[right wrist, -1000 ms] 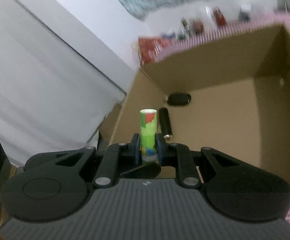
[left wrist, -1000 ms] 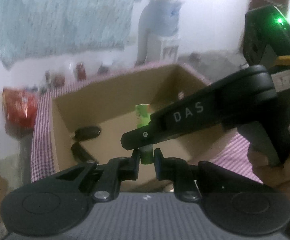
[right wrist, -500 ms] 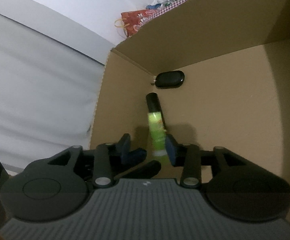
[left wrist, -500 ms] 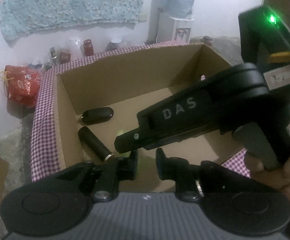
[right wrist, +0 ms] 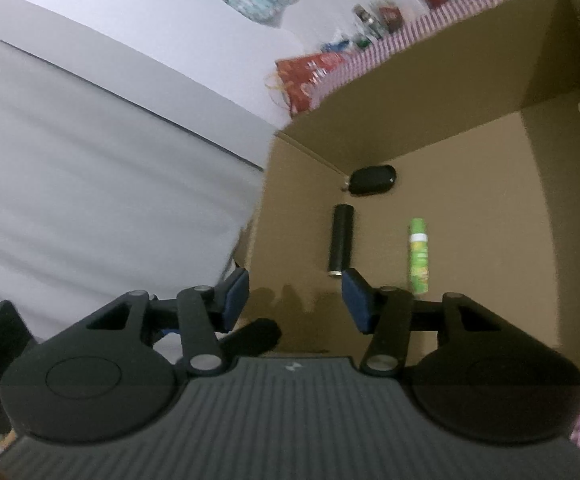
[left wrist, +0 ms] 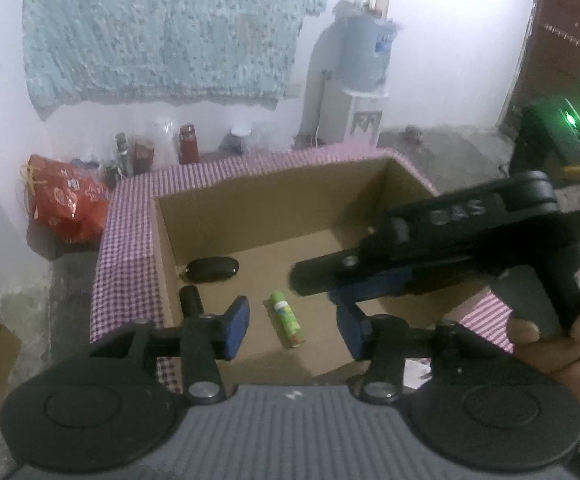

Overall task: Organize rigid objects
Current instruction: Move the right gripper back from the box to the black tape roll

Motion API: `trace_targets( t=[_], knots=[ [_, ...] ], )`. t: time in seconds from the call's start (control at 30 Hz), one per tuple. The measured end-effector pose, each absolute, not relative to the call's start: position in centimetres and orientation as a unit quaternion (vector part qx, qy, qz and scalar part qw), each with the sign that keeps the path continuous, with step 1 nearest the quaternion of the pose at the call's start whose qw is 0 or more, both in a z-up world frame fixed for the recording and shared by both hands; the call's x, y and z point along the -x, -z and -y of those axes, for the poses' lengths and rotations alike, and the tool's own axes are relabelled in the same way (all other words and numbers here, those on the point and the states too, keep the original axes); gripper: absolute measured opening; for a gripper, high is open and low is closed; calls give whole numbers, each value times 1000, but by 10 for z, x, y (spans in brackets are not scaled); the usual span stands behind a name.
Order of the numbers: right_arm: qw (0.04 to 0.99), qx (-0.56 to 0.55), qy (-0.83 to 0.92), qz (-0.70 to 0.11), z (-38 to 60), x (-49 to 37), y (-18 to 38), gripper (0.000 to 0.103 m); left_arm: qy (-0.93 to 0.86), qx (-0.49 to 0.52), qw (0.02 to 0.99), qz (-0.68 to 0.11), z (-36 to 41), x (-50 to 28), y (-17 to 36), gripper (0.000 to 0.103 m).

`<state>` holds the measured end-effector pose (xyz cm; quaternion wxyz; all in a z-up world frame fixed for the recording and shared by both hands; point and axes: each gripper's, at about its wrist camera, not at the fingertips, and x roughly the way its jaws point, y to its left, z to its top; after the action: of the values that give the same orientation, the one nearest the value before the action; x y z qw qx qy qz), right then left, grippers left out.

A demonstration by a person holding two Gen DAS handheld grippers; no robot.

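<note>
Green tube [right wrist: 419, 258] lies flat on the cardboard box [right wrist: 490, 200] floor, long axis pointing away from you, just right of your right claw [right wrist: 295, 296]; both claws, left claw [left wrist: 293, 323] included, are opening, empty.

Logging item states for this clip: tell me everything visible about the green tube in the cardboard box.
The green tube is a slim cylinder with a bright green printed wrap, a white band near one end and some orange near the other in the left wrist view. It looks rigid, probably plastic. It lies flat on the floor of the cardboard box, roughly parallel to the black cylinder but apart from it. Neither gripper touches it.
</note>
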<state>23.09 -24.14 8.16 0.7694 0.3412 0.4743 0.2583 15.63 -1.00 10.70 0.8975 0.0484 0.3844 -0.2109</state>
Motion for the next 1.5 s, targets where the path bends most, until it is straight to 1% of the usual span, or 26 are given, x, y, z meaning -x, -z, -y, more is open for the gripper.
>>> trace_targets(
  t=[0.13,0.2,0.27,0.3,0.37,0.4,0.47,0.53,0.57,0.6,0.8,0.97,1.1,1.33,1.43,1.5],
  knots=[
    [787,-340,-269,-440,255,-201,-106,57,223,-35,904,-364,3,-135,-119,60],
    [800,-335,-271,-418,266,-180,-121,63,229,-27,906,-355,0,-121,-122,64],
    [813,-330,-266,-398,275,-159,-133,73,233,-23,907,-349,-2,-109,-122,66],
    [821,-325,-265,-387,278,-150,-138,75,235,-21,908,-347,-3,-102,-121,68],
    [838,-313,-259,-365,286,-126,-148,82,237,-19,908,-344,-2,-89,-118,72],
    [847,-305,-252,-356,289,-116,-152,83,239,-19,908,-344,-1,-84,-116,74],
    [865,-284,-238,-337,294,-93,-158,92,242,-18,907,-344,1,-72,-110,77],
    [883,-261,-218,-324,298,-71,-160,95,246,-21,905,-347,4,-63,-103,79],
    [891,-247,-207,-319,298,-62,-159,101,246,-24,905,-347,5,-59,-99,81],
    [899,-233,-196,-317,300,-54,-160,102,246,-29,904,-348,8,-54,-94,82],
    [933,-127,-122,-312,297,-13,-148,102,246,-48,895,-368,21,-33,-62,83],
    [936,-93,-77,-330,292,2,-126,102,251,-46,885,-390,26,-22,-35,83],
    [933,-97,-62,-341,287,7,-105,102,258,-52,880,-395,31,-14,-20,83],
    [910,-152,-83,-377,284,-4,-67,102,269,-94,877,-387,49,-3,0,83],
    [903,-153,-92,-391,278,-14,-56,100,282,-94,871,-392,55,0,7,80],
    [898,-148,-98,-404,272,-21,-49,96,288,-95,867,-395,59,-1,12,75]
  ],
)
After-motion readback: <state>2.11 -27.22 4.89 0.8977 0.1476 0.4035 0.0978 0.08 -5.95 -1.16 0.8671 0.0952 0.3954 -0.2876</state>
